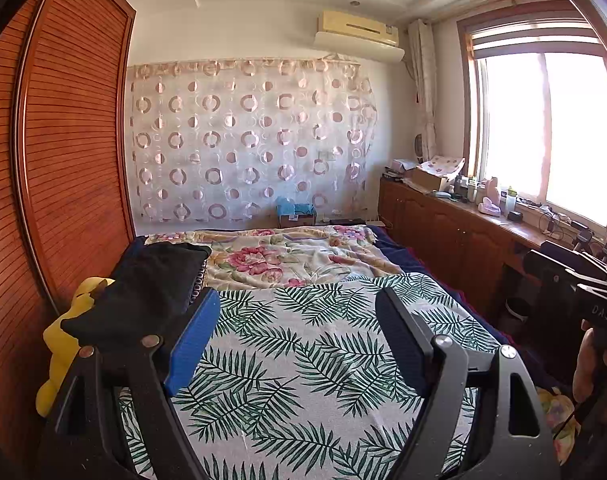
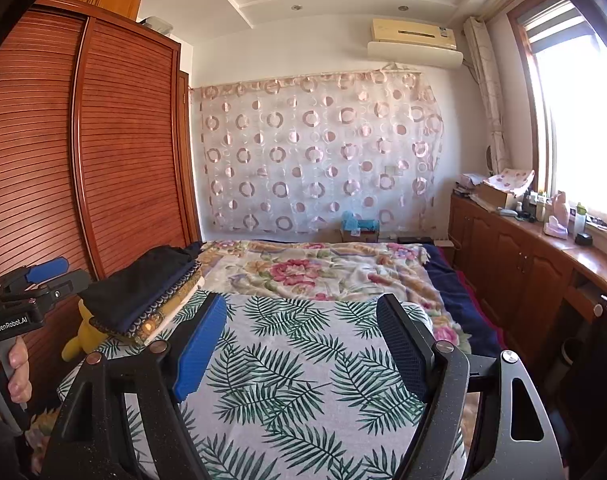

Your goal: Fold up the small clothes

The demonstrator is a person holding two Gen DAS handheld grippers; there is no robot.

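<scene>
Both grippers, the left gripper [image 1: 295, 336] and the right gripper [image 2: 301, 344], hover wide open and hold nothing above the leaf-print cloth [image 1: 303, 360]. The folded clothes [image 2: 143, 292] lie stacked at the bed's left edge, probably to keep the work area free.

The yellow plush toy [image 2: 81, 338] lies mostly hidden under the stack of folded dark clothes [image 2: 143, 292]. Small bottles on the wooden counter [image 2: 543, 236] are too small to identify. The white window [image 1: 543, 128] is blown out.
</scene>
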